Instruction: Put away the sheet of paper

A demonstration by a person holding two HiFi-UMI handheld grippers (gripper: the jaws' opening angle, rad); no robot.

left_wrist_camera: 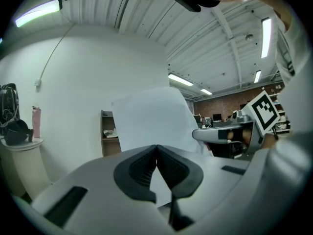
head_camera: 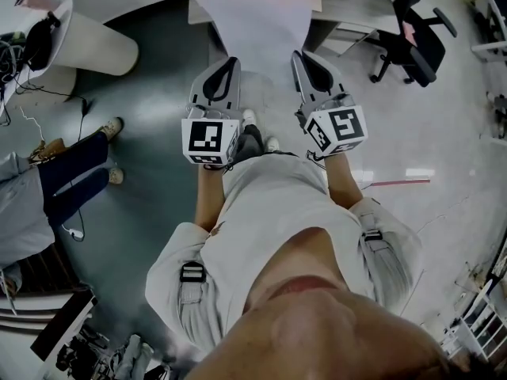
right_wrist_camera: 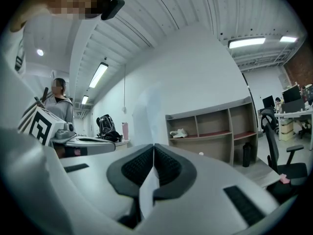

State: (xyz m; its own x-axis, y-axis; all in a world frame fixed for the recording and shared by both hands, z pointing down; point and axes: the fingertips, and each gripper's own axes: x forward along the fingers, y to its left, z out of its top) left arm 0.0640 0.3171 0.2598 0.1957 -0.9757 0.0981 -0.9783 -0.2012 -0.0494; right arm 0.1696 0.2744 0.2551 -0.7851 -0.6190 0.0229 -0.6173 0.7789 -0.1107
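Fingers (left_wrist_camera: 139, 169) pinched tight on one sheet of paper (head_camera: 261, 22): two grippers side by side, left gripper (left_wrist_camera: 156, 151), right gripper (right_wrist_camera: 154, 152), each gripping sheet's near edge.

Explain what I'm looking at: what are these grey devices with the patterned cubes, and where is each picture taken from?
There is no robot here. A standing person holds a two-jaw gripper in each hand. The head view looks down from their head at the left gripper and right gripper; the cubes are part of them. The other two pictures come from cameras riding on each gripper. Both grippers are shut on one white sheet of paper, held in the air above the floor, not on a table.
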